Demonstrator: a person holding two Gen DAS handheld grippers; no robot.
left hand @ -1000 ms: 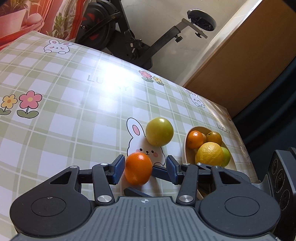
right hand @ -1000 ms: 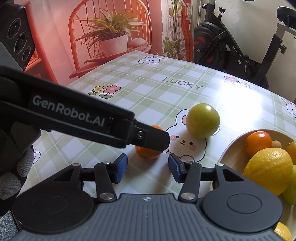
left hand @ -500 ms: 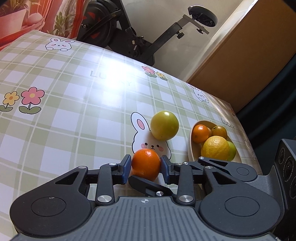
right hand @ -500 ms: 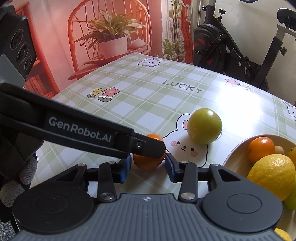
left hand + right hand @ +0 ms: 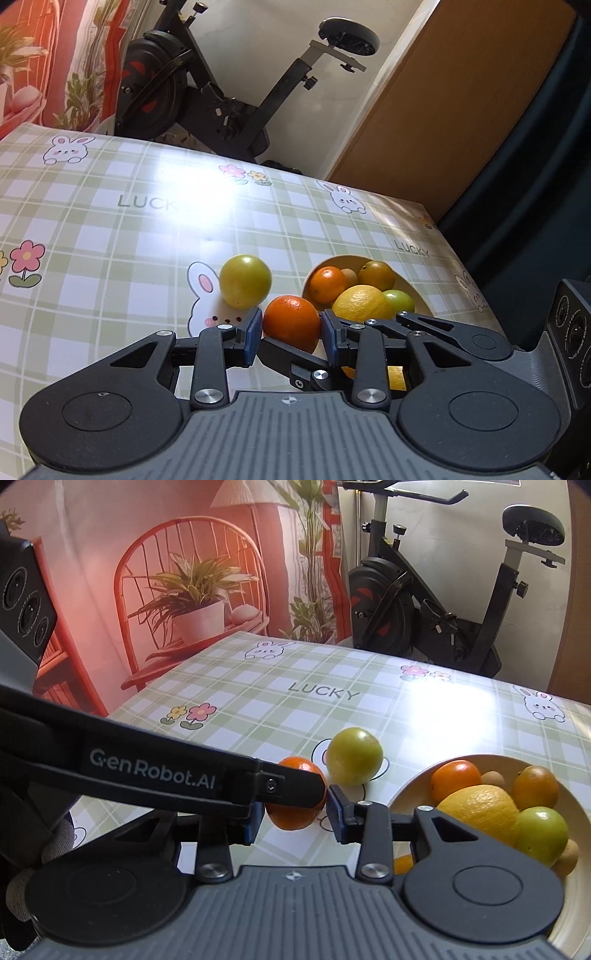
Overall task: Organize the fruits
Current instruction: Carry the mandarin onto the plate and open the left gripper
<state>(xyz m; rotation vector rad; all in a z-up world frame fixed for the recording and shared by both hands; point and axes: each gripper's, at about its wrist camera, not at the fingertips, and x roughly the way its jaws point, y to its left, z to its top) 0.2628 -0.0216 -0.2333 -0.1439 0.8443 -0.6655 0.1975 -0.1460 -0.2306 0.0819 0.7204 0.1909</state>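
The orange [image 5: 291, 323] sits clamped between the blue pads of the left gripper [image 5: 291, 332], just off the desk [image 5: 110, 236] by the look of it, beside the bowl [image 5: 413, 291] and close in front of the green fruit [image 5: 245, 280]. The right gripper [image 5: 295, 808] is closed on the same orange from the other side, its pads bracketing the fruit while the left gripper's black finger crosses in front of it. Two grips on one small round fruit looks like a way to keep it from rolling or slipping on the way to the bowl, though one gripper would probably do.

The orange is round with a finely dimpled, slightly glossy peel; firm enough to take a pinch, yet smooth and curved, so the flat pads meet it on narrow patches only. The green fruit is smoother, with a waxy shine, and rests on the printed rabbit. The bowl is pale, shallow and matt, already holding a large pebbly lemon [image 5: 480, 812], two smaller oranges, a green fruit and some small brown ones, packed close. That leaves little room; I judge the free space near the rim the best landing place. The desk wears a glossy checked plastic cloth, slick under anything round.
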